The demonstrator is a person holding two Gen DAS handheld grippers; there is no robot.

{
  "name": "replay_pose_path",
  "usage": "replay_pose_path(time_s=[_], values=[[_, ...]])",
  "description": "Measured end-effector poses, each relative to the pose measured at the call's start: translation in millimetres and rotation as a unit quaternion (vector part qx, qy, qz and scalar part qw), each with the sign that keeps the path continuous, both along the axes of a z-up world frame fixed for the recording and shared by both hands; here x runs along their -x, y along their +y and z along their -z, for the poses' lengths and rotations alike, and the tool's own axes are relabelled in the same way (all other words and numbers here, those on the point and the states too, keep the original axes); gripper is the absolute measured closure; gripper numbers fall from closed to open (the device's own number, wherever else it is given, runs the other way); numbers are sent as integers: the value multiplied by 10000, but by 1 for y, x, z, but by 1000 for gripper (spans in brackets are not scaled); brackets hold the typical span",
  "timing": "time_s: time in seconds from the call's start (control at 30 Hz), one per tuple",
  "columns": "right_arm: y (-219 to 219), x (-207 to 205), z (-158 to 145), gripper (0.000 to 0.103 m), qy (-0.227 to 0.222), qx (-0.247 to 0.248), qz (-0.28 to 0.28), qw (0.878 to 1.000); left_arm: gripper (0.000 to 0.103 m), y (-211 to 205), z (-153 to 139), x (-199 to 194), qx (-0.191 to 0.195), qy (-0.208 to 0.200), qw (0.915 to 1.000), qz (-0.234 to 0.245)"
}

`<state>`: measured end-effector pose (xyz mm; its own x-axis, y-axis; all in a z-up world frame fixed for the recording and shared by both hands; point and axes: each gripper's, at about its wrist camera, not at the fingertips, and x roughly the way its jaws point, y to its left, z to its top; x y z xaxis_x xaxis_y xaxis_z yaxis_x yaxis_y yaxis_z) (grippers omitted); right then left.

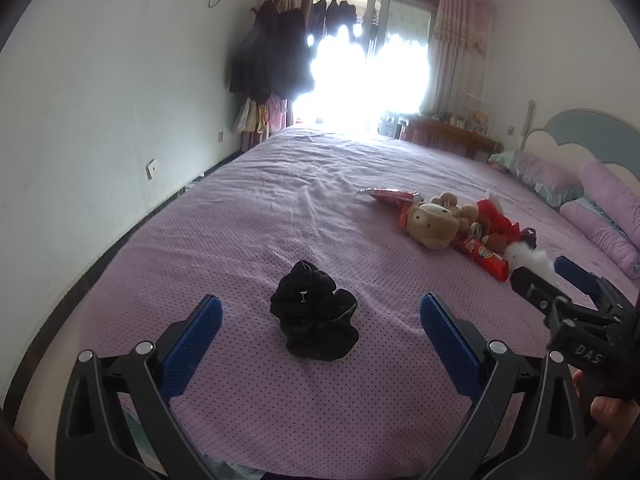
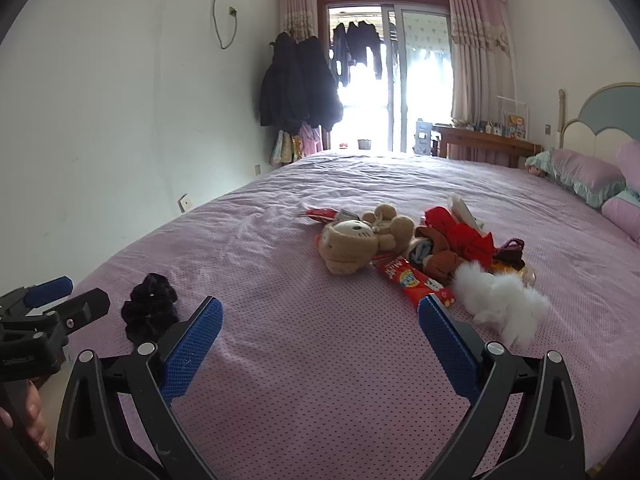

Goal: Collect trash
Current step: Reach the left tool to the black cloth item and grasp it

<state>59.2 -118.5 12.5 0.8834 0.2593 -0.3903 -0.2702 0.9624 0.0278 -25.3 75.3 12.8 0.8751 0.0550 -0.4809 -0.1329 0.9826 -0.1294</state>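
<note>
Here, both tools are held wide open and empty: the left tool (image 1: 320,332) frames a crumpled black velvet scrunchie (image 1: 314,312) on the dotted purple bed (image 1: 240,240). Farther, at two o'clock, a glossy red wrapper (image 2: 412,280), lettering unreadable, is seen beside a beige plush (image 2: 360,240), ahead of the right tool (image 2: 320,332).

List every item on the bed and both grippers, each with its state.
left gripper: open, empty
right gripper: open, empty
black scrunchie: bunched, lying alone
red snack wrapper: flat, beside the toys
tan plush bear: lying down
white fluffy toy: lying by wrapper
</note>
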Motion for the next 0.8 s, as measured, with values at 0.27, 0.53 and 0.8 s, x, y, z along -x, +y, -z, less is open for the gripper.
replay_pose_path(time_s=[0.27, 0.53, 0.8], values=[[12, 3, 0, 8, -2, 130, -116, 9998, 4, 8, -5, 7, 3, -34, 10000, -39], [12, -2, 4, 8, 28, 122, -145, 9998, 4, -3, 4, -13, -74, 144, 9999, -7], [7, -14, 7, 8, 13, 213, 30, 9998, 4, -3, 15, -35, -82, 270, 9996, 25]])
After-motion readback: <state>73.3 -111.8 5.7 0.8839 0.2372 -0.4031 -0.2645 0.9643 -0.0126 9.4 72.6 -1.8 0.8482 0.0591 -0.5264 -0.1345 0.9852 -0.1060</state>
